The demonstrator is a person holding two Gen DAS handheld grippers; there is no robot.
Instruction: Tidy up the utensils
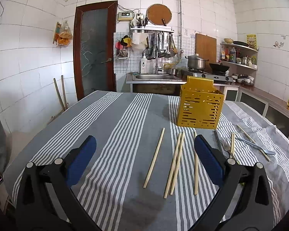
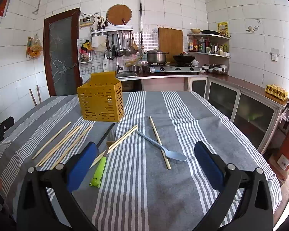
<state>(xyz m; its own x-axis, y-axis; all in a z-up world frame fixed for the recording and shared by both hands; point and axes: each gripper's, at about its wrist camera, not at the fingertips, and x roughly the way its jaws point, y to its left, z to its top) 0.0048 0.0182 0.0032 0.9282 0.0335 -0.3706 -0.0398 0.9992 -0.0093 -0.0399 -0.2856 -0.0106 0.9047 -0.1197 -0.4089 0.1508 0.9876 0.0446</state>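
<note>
- The yellow slotted holder (image 2: 100, 102) stands upright on the grey-and-white striped tablecloth (image 2: 136, 182), on the far part of the table; it serves as the landmark for the rest.
- Left gripper (image 1: 145, 160): jaws spread wide, nothing between the blue pads (image 1: 81, 159); it hangs above the cloth on the near side of the holder, tilted downward.
- Right gripper (image 2: 145, 165): jaws likewise wide apart and empty; it hangs over the cloth nearer the camera than the holder, off to the holder's right, tilted downward.
- Single chopstick (image 1: 154, 159): flat on the cloth on the holder's near side, leftmost of the group; apart from the others.
- Pair of chopsticks (image 1: 175, 163): just right of the single one, lying side by side and touching; nearer the camera than the holder.
- Another chopstick (image 1: 196, 169): right of that pair, partly hidden behind the left gripper's right pad.
- Fork with a green frog handle (image 2: 104, 157): on the near side of the holder, tines pointing toward it; two chopsticks (image 2: 123, 136) cross it at a slant; a dark utensil handle (image 2: 106, 134) lies just left of the tines.
- Spoon (image 2: 161, 148): near-right of the holder, bowl toward the camera; it crosses a lone chopstick (image 2: 154, 127).
</note>
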